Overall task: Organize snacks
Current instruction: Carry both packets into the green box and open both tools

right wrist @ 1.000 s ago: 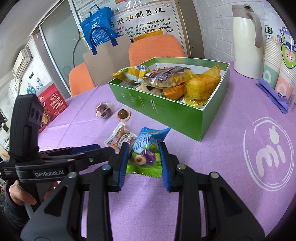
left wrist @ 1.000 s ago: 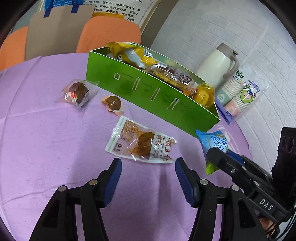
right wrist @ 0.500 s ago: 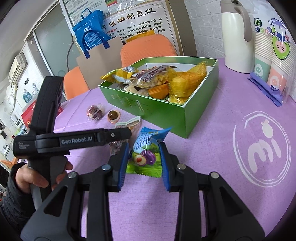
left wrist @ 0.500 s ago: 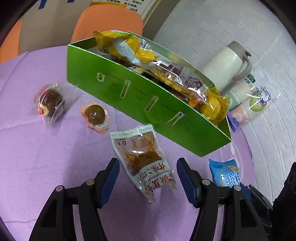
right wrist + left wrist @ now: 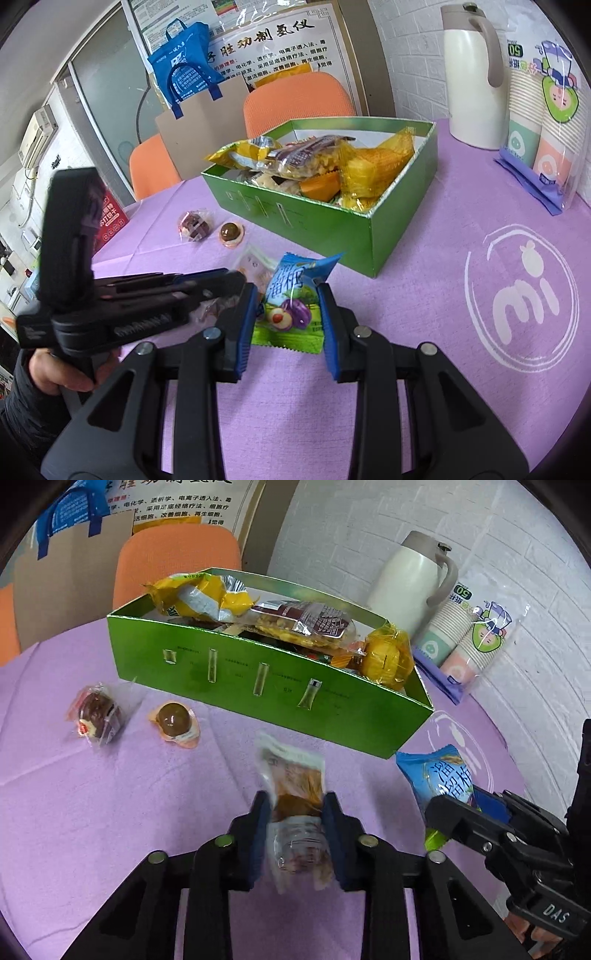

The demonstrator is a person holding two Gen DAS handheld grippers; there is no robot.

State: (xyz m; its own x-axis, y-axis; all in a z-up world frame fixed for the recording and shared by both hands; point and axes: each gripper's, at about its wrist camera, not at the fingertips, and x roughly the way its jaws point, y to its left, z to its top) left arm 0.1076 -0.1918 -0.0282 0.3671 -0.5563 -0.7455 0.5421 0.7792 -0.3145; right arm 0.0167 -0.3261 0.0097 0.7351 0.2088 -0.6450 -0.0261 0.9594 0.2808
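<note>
Here the left claw [image 5: 297,834] is pinching the clear snack pouch [image 5: 295,794] across its lower half, the top flopping forward just short of the green box [image 5: 273,686], while the right claw [image 5: 286,317] is pressed onto the blue-and-green plum packet [image 5: 291,295] across its middle, just above the purple desk [image 5: 443,295]. Both packs look light, soft and crinkly with slick film, so a grip across the filled middle should hold better than one on a seam edge.

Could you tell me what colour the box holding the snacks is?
Bright green box, seen best in the right wrist view.
</note>
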